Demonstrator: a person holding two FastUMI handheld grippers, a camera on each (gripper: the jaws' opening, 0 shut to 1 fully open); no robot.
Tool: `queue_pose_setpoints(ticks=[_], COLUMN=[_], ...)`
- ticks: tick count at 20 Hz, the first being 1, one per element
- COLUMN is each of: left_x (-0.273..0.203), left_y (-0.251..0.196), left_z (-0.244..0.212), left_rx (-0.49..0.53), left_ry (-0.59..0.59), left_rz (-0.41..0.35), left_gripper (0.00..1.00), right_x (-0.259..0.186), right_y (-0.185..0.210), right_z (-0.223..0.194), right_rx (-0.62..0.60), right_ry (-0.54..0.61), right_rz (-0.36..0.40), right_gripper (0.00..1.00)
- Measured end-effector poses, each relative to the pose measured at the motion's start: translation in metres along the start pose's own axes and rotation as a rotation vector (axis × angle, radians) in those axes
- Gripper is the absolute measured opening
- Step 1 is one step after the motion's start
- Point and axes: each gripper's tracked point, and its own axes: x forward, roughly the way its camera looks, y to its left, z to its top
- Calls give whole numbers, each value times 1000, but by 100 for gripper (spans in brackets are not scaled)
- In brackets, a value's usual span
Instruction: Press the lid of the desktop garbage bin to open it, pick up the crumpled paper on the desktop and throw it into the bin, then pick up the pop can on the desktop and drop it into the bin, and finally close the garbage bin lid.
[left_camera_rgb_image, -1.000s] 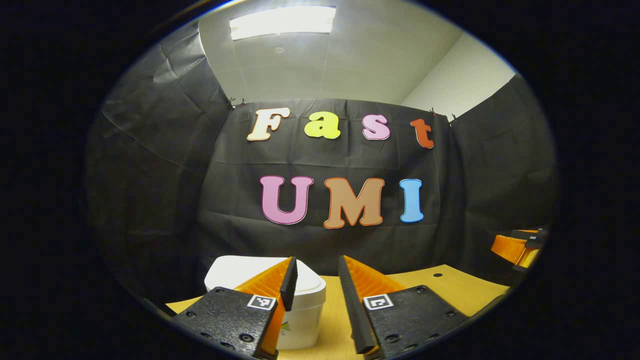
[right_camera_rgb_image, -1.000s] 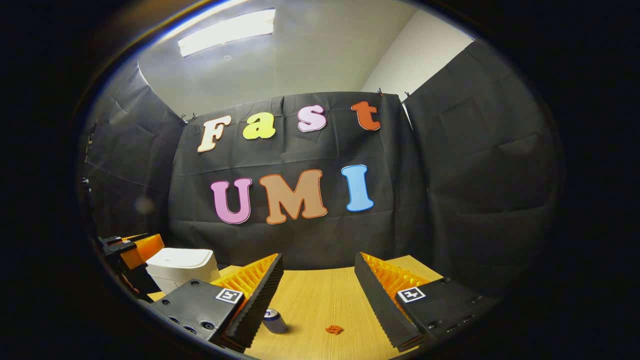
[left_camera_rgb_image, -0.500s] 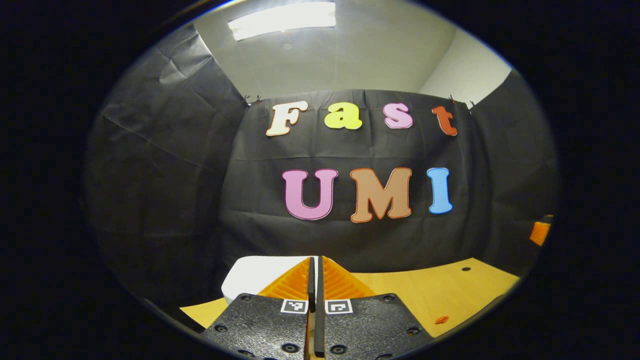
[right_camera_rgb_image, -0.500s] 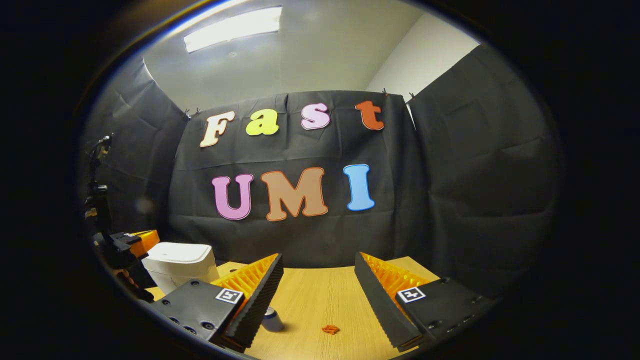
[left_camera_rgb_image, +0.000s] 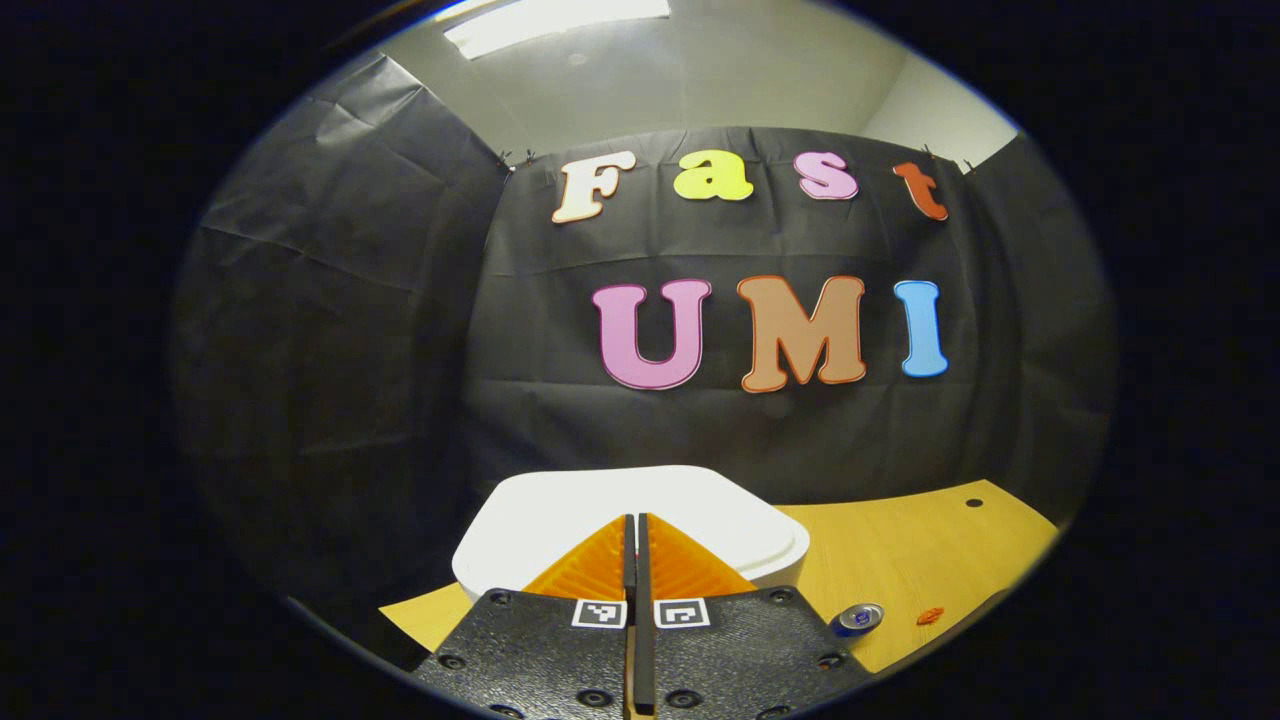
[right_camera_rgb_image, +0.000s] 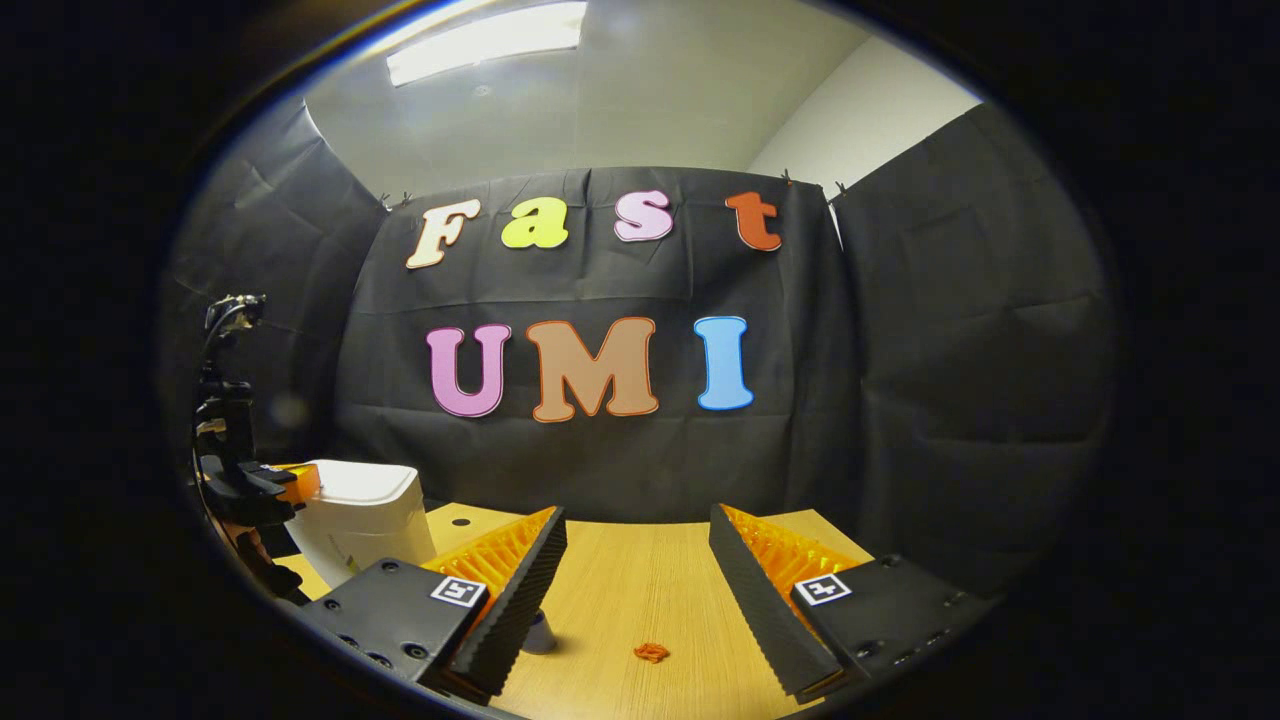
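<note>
Bin (left_camera_rgb_image: 700, 505) lid is down, paper (right_camera_rgb_image: 651, 653) and can (left_camera_rgb_image: 857, 619) lie on the desk: all 4 steps remain. We aim the left gripper (left_camera_rgb_image: 634, 545), fingers together, over the lid; the right gripper (right_camera_rgb_image: 637, 575) is spread, empty.

Bare wooden tabletop (right_camera_rgb_image: 640, 590) right of the white plastic lidded bin (right_camera_rgb_image: 365, 515), broken by a small blue pop can (left_camera_rgb_image: 857, 619) and an orange crumpled paper scrap (right_camera_rgb_image: 651, 653); black cloth wall (right_camera_rgb_image: 940, 400) close behind.

Black cloth (right_camera_rgb_image: 960, 330) walled the booth on three sides of a wooden table (right_camera_rgb_image: 620, 590). Above it ran a white ceiling (right_camera_rgb_image: 640, 90) with a lit panel light (right_camera_rgb_image: 490, 40).
</note>
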Motion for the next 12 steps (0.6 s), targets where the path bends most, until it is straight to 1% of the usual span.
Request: queue_pose_setpoints(ticks=[1, 4, 5, 8, 10, 12], left_x=[0, 2, 1, -1, -2, -2], left_y=[-1, -5, -4, -4, -3, -1], left_z=[4, 0, -2, -3, 1, 13], left_rx=[4, 16, 1, -61, -64, -58], left_ry=[-21, 13, 31, 35, 21, -8], left_rz=[-7, -28, -37, -70, -79, -66], left_gripper=[0, 0, 0, 0, 0, 0], right_x=[1, 3, 4, 8, 9, 11], right_y=[-2, -1, 1, 9, 14, 16], right_z=[-1, -7, -11, -19, -18, -20], right_rx=[-1, 6, 9, 17, 10, 6], right_ry=[5, 21, 32, 61, 58, 62], right_rz=[-3, -5, 0, 23, 37, 43], right_gripper=[96, 95, 95, 96, 96, 96])
